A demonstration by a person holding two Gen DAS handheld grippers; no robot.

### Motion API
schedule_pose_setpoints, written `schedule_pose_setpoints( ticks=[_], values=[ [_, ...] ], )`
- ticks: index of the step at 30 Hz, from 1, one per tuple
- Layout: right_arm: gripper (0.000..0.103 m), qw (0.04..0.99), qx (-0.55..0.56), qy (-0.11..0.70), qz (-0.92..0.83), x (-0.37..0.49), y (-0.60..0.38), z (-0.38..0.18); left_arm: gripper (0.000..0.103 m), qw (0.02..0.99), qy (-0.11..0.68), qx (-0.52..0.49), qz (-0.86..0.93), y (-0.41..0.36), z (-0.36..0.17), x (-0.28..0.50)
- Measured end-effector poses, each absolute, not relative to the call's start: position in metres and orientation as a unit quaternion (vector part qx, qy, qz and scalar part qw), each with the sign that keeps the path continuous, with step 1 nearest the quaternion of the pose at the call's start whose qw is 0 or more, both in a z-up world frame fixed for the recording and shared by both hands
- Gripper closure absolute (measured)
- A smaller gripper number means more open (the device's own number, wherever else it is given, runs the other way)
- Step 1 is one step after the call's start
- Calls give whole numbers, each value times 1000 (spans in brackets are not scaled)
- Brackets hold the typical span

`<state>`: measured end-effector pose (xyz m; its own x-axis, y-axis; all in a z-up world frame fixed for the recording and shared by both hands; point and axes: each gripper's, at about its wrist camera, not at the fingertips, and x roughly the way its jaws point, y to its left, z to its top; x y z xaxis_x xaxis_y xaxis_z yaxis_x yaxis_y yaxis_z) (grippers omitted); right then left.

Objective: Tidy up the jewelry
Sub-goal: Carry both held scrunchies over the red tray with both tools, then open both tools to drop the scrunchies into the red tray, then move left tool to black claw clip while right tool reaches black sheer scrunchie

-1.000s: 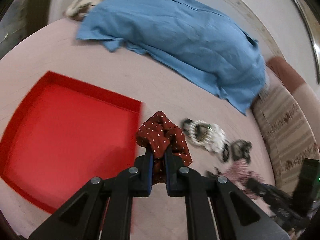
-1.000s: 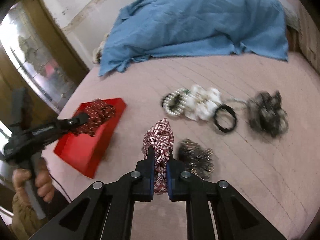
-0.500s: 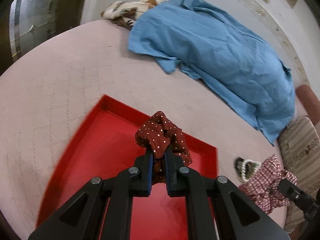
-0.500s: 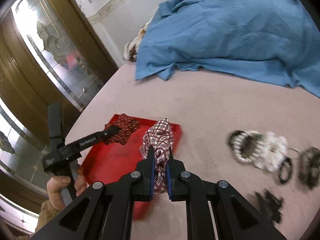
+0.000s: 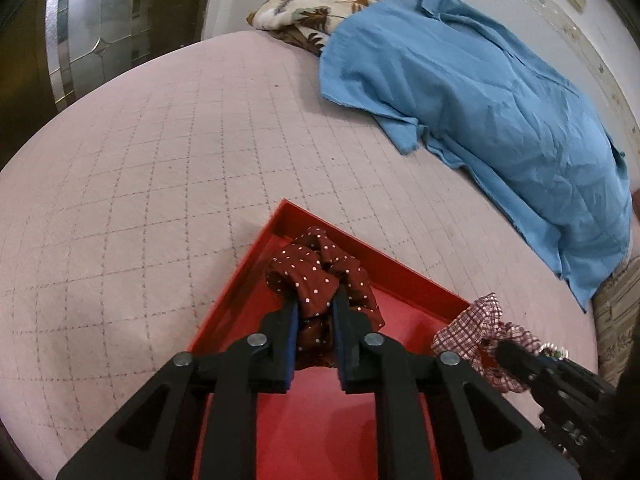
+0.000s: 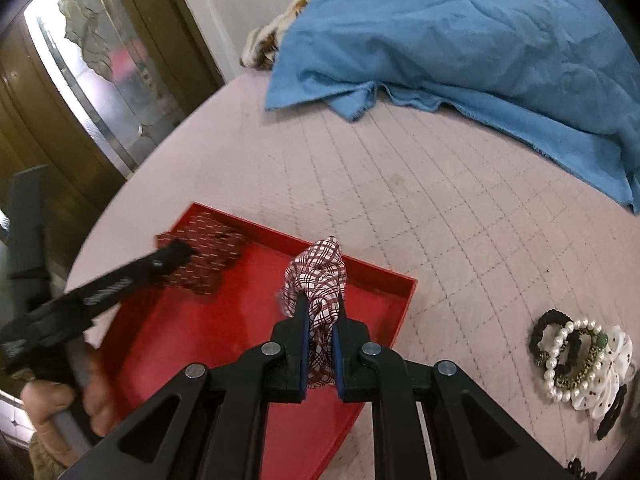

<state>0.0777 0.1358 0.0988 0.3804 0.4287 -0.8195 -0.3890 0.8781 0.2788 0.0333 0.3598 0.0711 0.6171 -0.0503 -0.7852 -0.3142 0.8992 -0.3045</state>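
Note:
A dark red, white-dotted scrunchie (image 5: 308, 268) sits between the pads of my left gripper (image 5: 316, 300), over the far corner of the red tray (image 5: 400, 276). The jaws are opening, with the fabric still bunched between them. My right gripper (image 6: 320, 300) is shut on a red-and-white plaid scrunchie (image 6: 320, 268), held above the tray's (image 6: 180, 340) right half. In the right wrist view the left gripper (image 6: 176, 250) and its dotted scrunchie (image 6: 208, 248) are blurred at the tray's far left. The left wrist view shows the plaid scrunchie (image 5: 472, 324) at the tray's right edge.
A pink quilted bed (image 6: 400, 180) carries the tray. A blue cloth (image 5: 480, 100) and a patterned cloth (image 5: 312, 12) lie at the far side. Pearl bracelets, black bands and a white scrunchie (image 6: 576, 356) lie right of the tray. A glazed door (image 6: 100, 60) stands left. A hand (image 6: 60, 400) grips the left tool.
Both grippers have swung left from the jewelry pile to over the red tray, each carrying its scrunchie. The left jaws stand wider apart than before.

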Motion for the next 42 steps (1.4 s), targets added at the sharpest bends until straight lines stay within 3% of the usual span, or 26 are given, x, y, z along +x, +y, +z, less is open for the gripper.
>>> schedule_pose_setpoints(
  ticks=[3, 7, 8, 17, 26, 29, 42],
  values=[
    [86, 834, 18, 501, 230, 82, 134, 93, 65, 878, 420, -218, 72, 362, 76, 29],
    [61, 838, 19, 495, 229, 78, 130, 97, 52, 888, 399, -219, 61, 359, 86, 21],
    [59, 839, 19, 492, 230, 76, 130, 100, 51, 891, 395, -216, 60, 358, 88, 18],
    [52, 851, 45, 471, 226, 43, 88, 134, 48, 906, 369, -199, 59, 343, 99, -1],
    [50, 870, 88, 461, 149, -20, -48, 149, 48, 931, 326, -163, 24, 285, 133, -48],
    [46, 876, 99, 460, 111, -44, -99, 148, 48, 927, 346, -141, -19, 252, 137, -59],
    [45, 861, 192, 470, 43, -102, -228, 100, 48, 854, 475, -128, -167, 93, 100, -70]
  ],
)
